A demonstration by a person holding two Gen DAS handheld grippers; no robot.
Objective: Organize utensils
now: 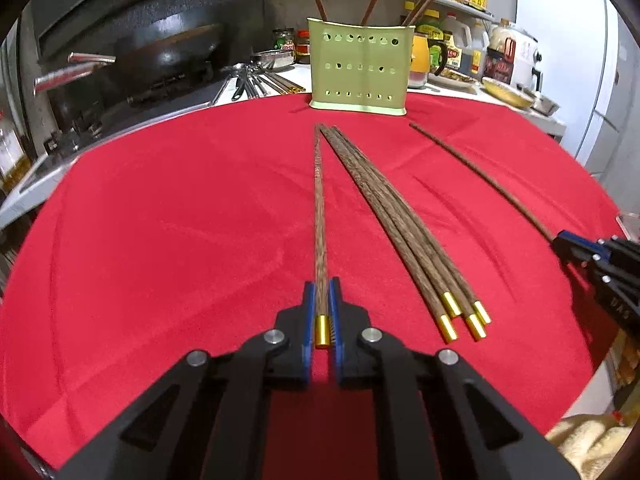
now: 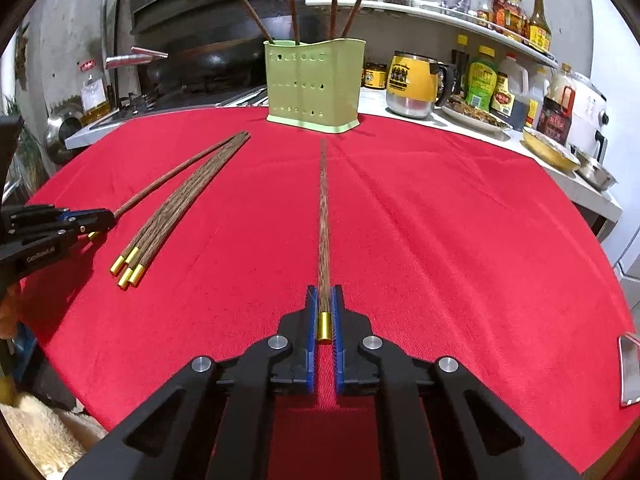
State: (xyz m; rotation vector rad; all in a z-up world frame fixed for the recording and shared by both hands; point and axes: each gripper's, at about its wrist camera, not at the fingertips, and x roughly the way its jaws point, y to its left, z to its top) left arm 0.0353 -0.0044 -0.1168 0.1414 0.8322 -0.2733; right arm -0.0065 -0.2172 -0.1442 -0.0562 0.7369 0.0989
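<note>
My left gripper (image 1: 322, 300) is shut on the gold-capped end of a brown wooden chopstick (image 1: 319, 208) that lies along the red cloth. My right gripper (image 2: 325, 300) is shut on another chopstick (image 2: 323, 208) the same way; that chopstick shows in the left wrist view (image 1: 480, 176) with the right gripper (image 1: 560, 242) at its end. The left gripper shows in the right wrist view (image 2: 106, 218). A bundle of several loose chopsticks (image 1: 396, 224) (image 2: 176, 204) lies between them. A green perforated holder (image 1: 360, 68) (image 2: 314, 84) stands at the far edge with several chopsticks upright in it.
A red cloth (image 1: 160, 220) (image 2: 460, 220) covers the table. A black wok (image 1: 168, 52) and stove sit at the back left, with metal utensils (image 1: 248, 80) beside them. A yellow mug (image 2: 412, 84), sauce bottles (image 2: 482, 80) and plates (image 2: 550, 148) crowd the counter at the back right.
</note>
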